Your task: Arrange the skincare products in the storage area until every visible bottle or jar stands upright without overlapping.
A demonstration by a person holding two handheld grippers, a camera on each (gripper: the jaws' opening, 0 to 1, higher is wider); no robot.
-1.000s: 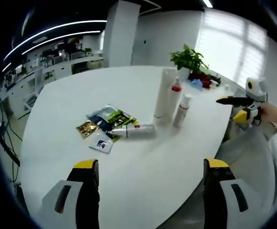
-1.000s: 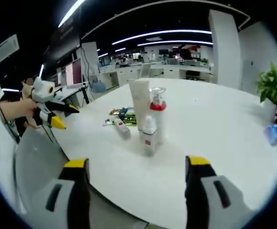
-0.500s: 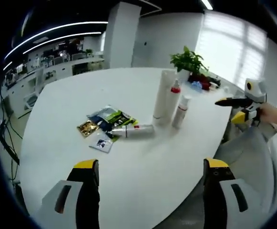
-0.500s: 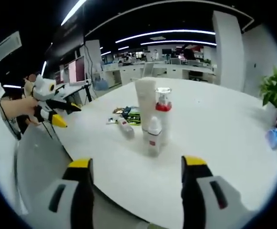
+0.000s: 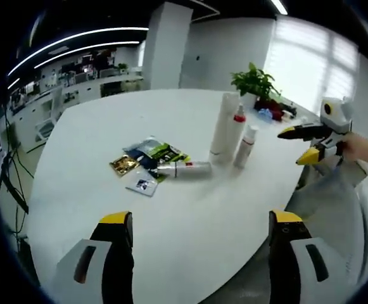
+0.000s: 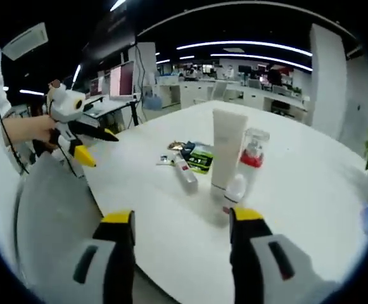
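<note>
Left gripper (image 5: 196,237): fingers wide, empty.
Right gripper (image 6: 182,237): fingers wide, empty.
Small tube (image 5: 184,168): lying flat, bench (image 5: 95,139) centre.
Tall tube (image 5: 225,125): upright.

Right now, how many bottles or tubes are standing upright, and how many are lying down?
3 upright, clustered: the tall white tube, the red-collared pump bottle beside it, the small white bottle in front. 1 lying down: a white tube against the sachets. Those may hide more.

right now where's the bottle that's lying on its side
In the left gripper view the lying bottle is on the white table near mid-frame, between the flat sachets and the tall white tube, its cap end toward the tube.
</note>
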